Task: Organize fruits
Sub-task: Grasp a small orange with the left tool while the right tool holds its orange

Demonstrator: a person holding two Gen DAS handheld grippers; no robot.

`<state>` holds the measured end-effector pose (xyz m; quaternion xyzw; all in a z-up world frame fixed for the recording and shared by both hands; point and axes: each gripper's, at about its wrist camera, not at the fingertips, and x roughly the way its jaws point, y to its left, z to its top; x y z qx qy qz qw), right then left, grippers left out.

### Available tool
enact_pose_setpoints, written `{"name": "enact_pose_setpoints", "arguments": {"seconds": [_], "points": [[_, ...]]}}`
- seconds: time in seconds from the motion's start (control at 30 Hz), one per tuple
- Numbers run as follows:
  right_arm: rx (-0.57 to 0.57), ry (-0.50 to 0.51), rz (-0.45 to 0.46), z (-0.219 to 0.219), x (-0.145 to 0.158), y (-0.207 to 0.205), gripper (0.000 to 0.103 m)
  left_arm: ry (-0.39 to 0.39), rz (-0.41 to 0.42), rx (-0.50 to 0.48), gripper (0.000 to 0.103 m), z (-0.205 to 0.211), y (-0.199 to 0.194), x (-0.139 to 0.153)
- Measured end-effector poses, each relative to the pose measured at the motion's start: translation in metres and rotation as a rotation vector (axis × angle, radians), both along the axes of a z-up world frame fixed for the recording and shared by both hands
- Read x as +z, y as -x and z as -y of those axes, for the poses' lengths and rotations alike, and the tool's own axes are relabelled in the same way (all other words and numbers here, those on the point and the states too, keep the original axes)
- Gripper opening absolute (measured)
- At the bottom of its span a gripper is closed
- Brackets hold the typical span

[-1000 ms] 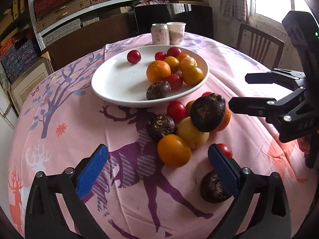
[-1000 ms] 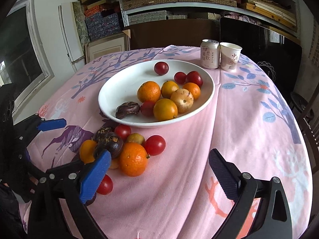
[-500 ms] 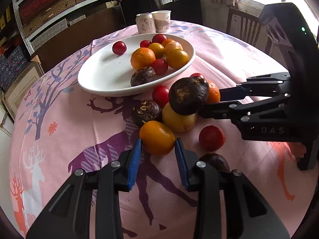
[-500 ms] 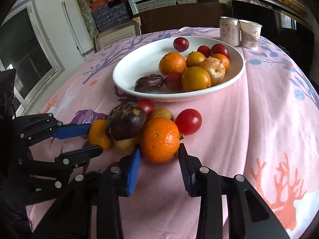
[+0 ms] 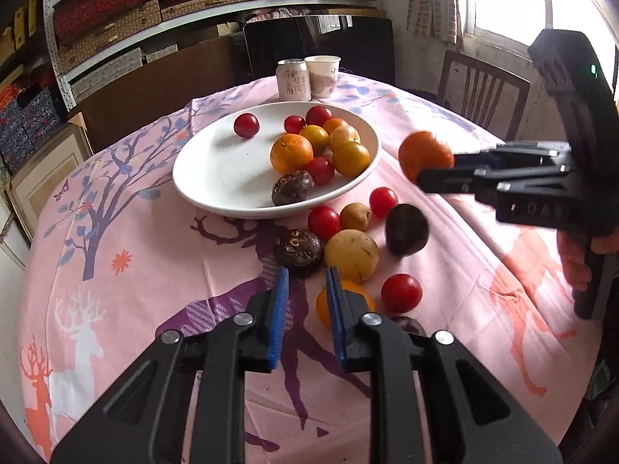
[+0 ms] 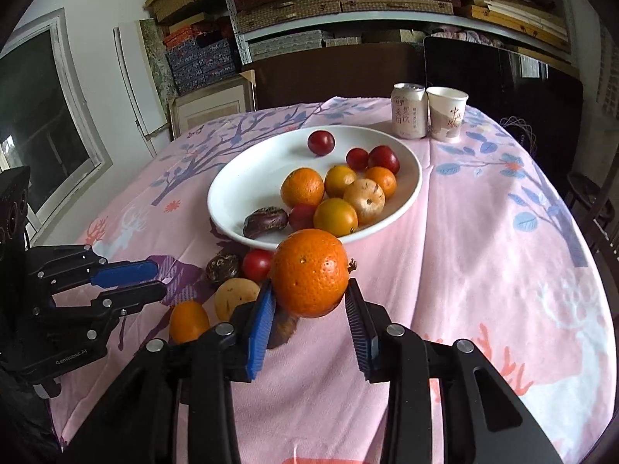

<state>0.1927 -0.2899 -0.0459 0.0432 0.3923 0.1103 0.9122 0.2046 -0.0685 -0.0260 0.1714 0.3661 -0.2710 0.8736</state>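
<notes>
A white plate (image 5: pixel 185 178) (image 6: pixel 232 185) holds several oranges, tomatoes and one dark passion fruit. My right gripper (image 6: pixel 309 294) (image 5: pixel 433 170) is shut on a large orange (image 6: pixel 309 272) (image 5: pixel 425 154), held in the air just short of the plate's near rim. My left gripper (image 5: pixel 307 309) (image 6: pixel 154 280) is shut with nothing between its blue pads. A small orange (image 5: pixel 348 301) lies on the cloth just right of its right finger. Loose on the cloth ahead are a dark passion fruit (image 5: pixel 298 247), a yellow fruit (image 5: pixel 351 255), another dark fruit (image 5: pixel 406 229) and tomatoes (image 5: pixel 324 222).
A drink can (image 5: pixel 293 79) and a paper cup (image 5: pixel 323 76) stand behind the plate at the table's far edge. A wooden chair (image 5: pixel 483 92) is at the back right, with shelves of boxes along the wall. A hand (image 5: pixel 580 259) grips the right tool.
Both grippers went from wide open to shut. The right one closed on the large orange and lifted it off the cloth. The left one closed empty beside the small orange; the dark fruit rolled off the pile.
</notes>
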Motion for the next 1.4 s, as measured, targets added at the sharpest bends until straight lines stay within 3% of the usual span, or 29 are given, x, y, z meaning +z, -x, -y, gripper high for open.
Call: {"name": "enact_pose_setpoints", "arguments": {"seconds": [0.07, 0.1, 0.13, 0.17, 0.2, 0.3, 0.4, 0.47, 0.5, 0.53, 0.63, 0.8, 1.13, 1.27, 1.33, 1.37, 1.4], "points": [[0.003, -0.010, 0.016, 0.003, 0.004, 0.002, 0.037, 0.003, -0.004, -0.004, 0.020, -0.003, 0.003, -0.001], [0.002, -0.014, 0.025, 0.004, 0.006, 0.003, 0.037, 0.010, -0.013, 0.007, 0.030, -0.005, 0.004, -0.002], [0.000, -0.018, 0.028, 0.005, 0.006, 0.003, 0.037, 0.024, -0.016, 0.018, 0.043, -0.006, 0.005, -0.002], [-0.001, -0.021, 0.027, 0.006, 0.006, 0.003, 0.037, 0.043, -0.005, 0.020, 0.073, -0.006, 0.009, -0.002], [0.000, -0.026, 0.025, 0.008, 0.006, 0.002, 0.037, 0.045, 0.017, 0.007, 0.089, -0.003, 0.013, -0.003], [-0.005, -0.034, 0.020, 0.009, 0.005, 0.000, 0.037, -0.055, 0.064, -0.046, 0.089, 0.016, 0.021, -0.012], [-0.002, -0.045, 0.021, 0.010, 0.004, 0.002, 0.037, -0.127, 0.036, -0.020, 0.091, 0.025, 0.010, -0.029], [0.001, -0.041, 0.024, 0.010, 0.003, 0.004, 0.037, -0.088, 0.036, 0.014, 0.089, 0.019, 0.003, -0.031], [0.003, -0.033, 0.024, 0.010, 0.003, 0.005, 0.037, -0.080, 0.020, 0.028, 0.081, 0.016, 0.000, -0.031], [0.004, -0.024, 0.023, 0.010, 0.002, 0.005, 0.037, -0.065, 0.010, 0.031, 0.065, 0.013, -0.001, -0.030], [0.001, -0.027, 0.016, 0.012, 0.000, 0.004, 0.037, -0.045, -0.029, -0.033, 0.041, 0.014, 0.002, -0.031], [0.015, -0.095, -0.027, 0.017, -0.005, 0.000, 0.037, -0.108, 0.025, -0.068, 0.037, 0.028, 0.012, -0.038], [0.034, -0.090, 0.009, 0.014, 0.003, 0.006, 0.037, -0.044, -0.049, -0.074, 0.036, 0.018, 0.006, -0.033], [0.071, -0.111, 0.011, 0.015, 0.011, 0.001, 0.037, -0.027, -0.027, -0.072, 0.034, 0.013, 0.007, -0.022], [0.071, -0.114, 0.004, 0.017, 0.016, -0.008, 0.037, -0.017, -0.007, -0.059, 0.029, 0.010, 0.004, -0.012], [0.070, -0.124, 0.001, 0.018, 0.019, -0.014, 0.037, -0.013, 0.006, -0.050, 0.017, 0.008, 0.001, -0.007], [0.064, -0.139, 0.001, 0.020, 0.023, -0.023, 0.037, -0.009, 0.022, -0.033, 0.013, 0.006, -0.005, 0.001]]}}
